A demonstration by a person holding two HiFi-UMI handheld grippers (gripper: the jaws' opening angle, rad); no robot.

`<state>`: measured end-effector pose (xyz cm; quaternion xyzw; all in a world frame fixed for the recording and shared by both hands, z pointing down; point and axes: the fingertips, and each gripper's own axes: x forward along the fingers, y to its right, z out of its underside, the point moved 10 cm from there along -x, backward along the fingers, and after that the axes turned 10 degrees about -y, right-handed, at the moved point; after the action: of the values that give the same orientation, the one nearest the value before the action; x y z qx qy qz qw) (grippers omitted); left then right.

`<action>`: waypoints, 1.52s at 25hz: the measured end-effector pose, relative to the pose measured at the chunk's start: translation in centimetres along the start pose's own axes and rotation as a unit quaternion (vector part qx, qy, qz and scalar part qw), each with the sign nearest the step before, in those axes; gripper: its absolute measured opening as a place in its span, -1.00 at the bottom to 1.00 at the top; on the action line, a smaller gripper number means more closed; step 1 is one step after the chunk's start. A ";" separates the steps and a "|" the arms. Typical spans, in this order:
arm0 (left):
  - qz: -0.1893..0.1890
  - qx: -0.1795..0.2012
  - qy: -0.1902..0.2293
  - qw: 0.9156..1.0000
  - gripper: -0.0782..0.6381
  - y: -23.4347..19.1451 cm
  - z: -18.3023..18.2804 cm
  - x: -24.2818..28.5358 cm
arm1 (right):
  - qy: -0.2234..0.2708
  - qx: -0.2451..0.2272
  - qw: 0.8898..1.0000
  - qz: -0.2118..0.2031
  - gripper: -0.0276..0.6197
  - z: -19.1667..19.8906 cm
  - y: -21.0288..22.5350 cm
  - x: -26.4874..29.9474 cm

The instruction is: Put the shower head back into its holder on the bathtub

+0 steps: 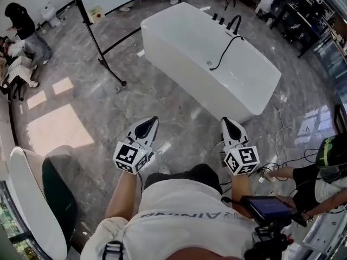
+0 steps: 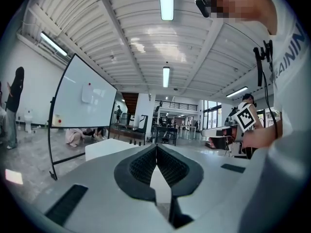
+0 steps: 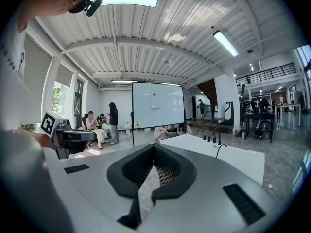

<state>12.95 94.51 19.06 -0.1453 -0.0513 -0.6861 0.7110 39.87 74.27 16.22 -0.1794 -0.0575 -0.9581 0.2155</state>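
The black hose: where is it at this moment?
In the head view the black hose lies across the right part of the white bathtub, from the black taps on its far rim toward its near side.

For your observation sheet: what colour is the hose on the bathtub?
Black; the hose shows best against the white bathtub in the head view.

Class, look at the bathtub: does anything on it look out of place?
Yes. A black hose trails loose from the black taps across the top of the white bathtub, not stowed by the taps. Its end is too small to make out.
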 end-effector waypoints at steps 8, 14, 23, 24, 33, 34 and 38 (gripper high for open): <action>0.020 0.005 -0.007 1.000 -0.73 -1.7 -0.9 3.4 | 0.004 0.004 1.000 0.009 -0.88 -0.8 1.7 3.1; 0.011 0.006 -0.014 1.000 -0.73 -2.9 -1.8 7.0 | 0.012 0.008 1.000 -0.009 -0.88 -1.5 4.6 6.9; 0.003 0.014 -0.014 1.000 -0.73 -3.4 -6.0 18.5 | 0.030 0.005 0.999 -0.024 -0.88 -4.5 15.3 12.8; 0.003 0.016 -0.015 1.000 -0.73 -3.2 -6.4 19.9 | 0.031 0.005 0.999 -0.025 -0.88 -4.7 16.6 13.2; -0.012 0.069 -0.030 0.997 -0.73 -2.0 -10.0 30.8 | 0.030 0.027 0.999 -0.037 -0.88 -5.0 28.0 16.7; -0.015 0.072 -0.031 0.997 -0.73 -2.3 -10.5 31.7 | 0.029 0.031 0.998 -0.037 -0.88 -5.0 29.0 17.1; -0.015 0.059 -0.036 0.998 -0.73 -3.5 -11.4 34.5 | 0.025 0.043 0.998 -0.041 -0.88 -4.7 31.5 18.5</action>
<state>9.88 58.16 18.13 -0.1269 -0.1189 -0.6867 0.7058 36.39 37.76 19.71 -0.1434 -0.1007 -0.9670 0.1851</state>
